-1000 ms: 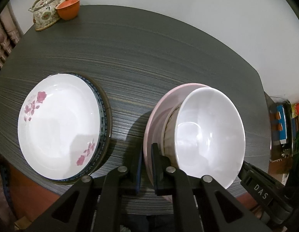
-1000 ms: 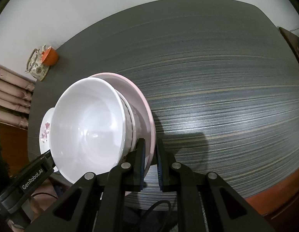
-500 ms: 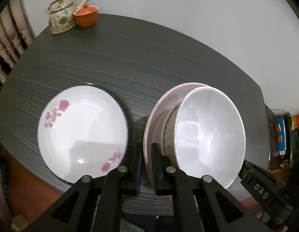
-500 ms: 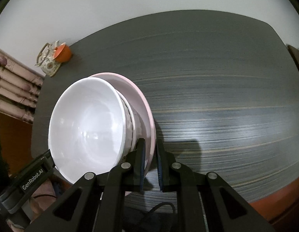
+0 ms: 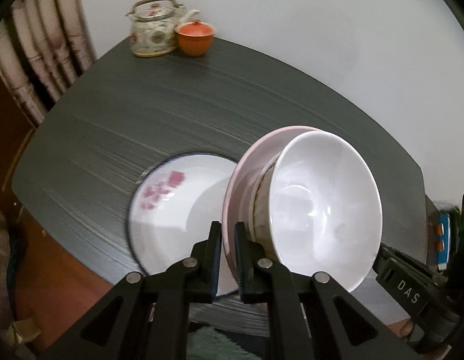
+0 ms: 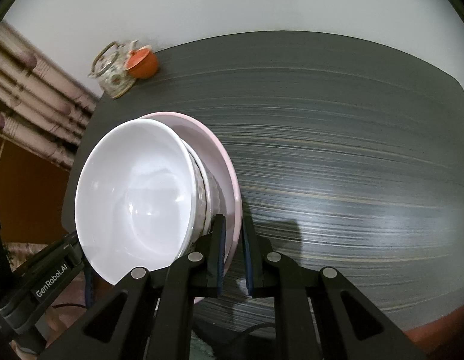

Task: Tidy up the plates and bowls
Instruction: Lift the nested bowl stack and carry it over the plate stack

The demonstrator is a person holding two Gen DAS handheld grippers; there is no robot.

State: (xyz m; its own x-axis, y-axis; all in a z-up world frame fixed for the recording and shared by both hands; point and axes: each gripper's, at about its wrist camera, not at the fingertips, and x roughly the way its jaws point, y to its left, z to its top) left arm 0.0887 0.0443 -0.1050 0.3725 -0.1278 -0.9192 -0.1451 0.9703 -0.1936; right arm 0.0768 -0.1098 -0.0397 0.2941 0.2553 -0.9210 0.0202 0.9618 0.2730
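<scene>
Both grippers hold one pink plate (image 5: 243, 174) by opposite rims, lifted above the table. My left gripper (image 5: 229, 234) is shut on its near rim. My right gripper (image 6: 232, 228) is shut on the other rim of the plate (image 6: 229, 180). White bowls (image 5: 324, 207) sit nested in the plate; they also show in the right wrist view (image 6: 136, 198). A white plate with pink flowers (image 5: 172, 207) lies on a blue-rimmed plate on the table, below and left of the held stack, partly hidden by it.
The dark wood-grain table (image 5: 172, 114) stretches ahead to a white wall. A floral teapot (image 5: 154, 30) and an orange lidded cup (image 5: 194, 39) stand at the far left corner; both show in the right wrist view (image 6: 118, 66). A curtain (image 5: 37, 45) hangs at left.
Both grippers have lifted the pink plate with its bowls and carried it left, so it now overlaps the flowered plate. The view has pulled back from the table.
</scene>
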